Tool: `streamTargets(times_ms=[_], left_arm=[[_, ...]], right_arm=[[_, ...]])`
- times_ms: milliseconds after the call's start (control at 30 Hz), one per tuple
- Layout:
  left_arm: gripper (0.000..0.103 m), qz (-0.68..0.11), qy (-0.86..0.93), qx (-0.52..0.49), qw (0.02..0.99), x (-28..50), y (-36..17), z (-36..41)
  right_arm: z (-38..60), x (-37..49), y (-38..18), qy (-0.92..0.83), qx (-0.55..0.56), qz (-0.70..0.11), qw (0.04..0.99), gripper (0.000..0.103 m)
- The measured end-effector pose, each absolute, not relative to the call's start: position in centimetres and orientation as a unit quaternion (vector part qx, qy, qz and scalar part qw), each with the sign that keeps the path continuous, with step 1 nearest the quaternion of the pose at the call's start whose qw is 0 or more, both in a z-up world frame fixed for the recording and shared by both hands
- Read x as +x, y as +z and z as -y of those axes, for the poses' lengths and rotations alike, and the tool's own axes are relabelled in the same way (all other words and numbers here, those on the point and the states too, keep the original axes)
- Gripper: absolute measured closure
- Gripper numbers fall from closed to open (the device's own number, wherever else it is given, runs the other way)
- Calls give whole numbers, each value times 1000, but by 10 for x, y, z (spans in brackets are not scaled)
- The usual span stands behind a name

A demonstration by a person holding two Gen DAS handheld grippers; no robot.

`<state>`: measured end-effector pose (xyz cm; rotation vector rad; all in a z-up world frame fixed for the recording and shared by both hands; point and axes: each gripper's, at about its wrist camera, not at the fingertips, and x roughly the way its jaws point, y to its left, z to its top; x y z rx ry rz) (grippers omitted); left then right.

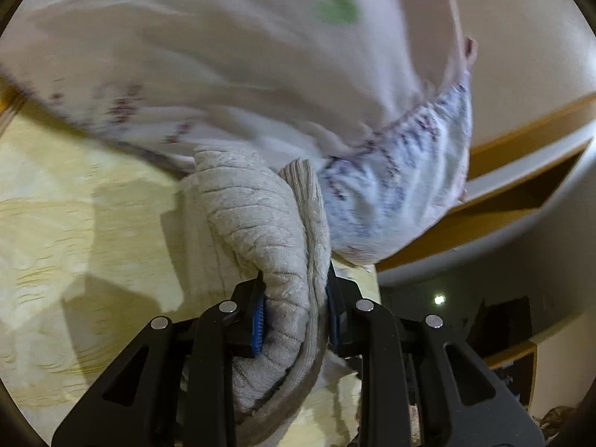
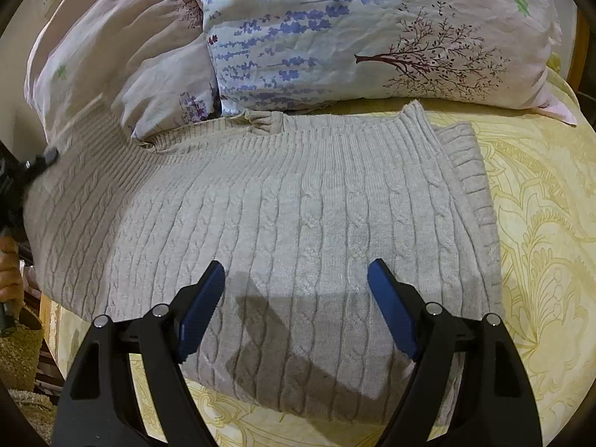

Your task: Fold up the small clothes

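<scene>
A beige cable-knit sweater (image 2: 298, 223) lies spread flat on a yellow patterned bedspread (image 2: 540, 223), its ribbed hem toward the pillows. My right gripper (image 2: 296, 279) is open and empty, hovering just above the sweater's near middle. My left gripper (image 1: 296, 305) is shut on a bunched fold of the sweater (image 1: 260, 223), lifted off the bed. The left gripper also shows at the left edge of the right wrist view (image 2: 22, 175), holding the sweater's left corner.
Two floral pillows (image 2: 372, 37) lie against the sweater's far edge; in the left wrist view a pillow (image 1: 260, 56) fills the top. The bedspread (image 1: 74, 242) lies below. A wooden bed frame (image 1: 521, 156) and dark floor are at right.
</scene>
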<state>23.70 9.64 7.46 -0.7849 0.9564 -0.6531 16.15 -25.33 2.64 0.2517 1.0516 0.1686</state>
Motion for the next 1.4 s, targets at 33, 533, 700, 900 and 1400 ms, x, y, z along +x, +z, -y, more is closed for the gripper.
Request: streamTargets(times_ms=[33,533,700,900,1400], left_arm=[[78,-440,-308,-359,763,239,77,-88],[78,-460,-383,-361,715,247,72,10],[78,-468,-403,-352,703,251,71,46],[78,-501,-411,-319,691,252,54,94],[17,-517,-445,-253,685,232,53,142]], right_arm=[[254,161,27,81,121,-499,854,23],[271,143,36,75,141,-485,860,23],[289,133,42,56,152,-476,864,23],[312,121,42,34,174,-471,864,25],[372,122,53,59,350,-426,832,27]])
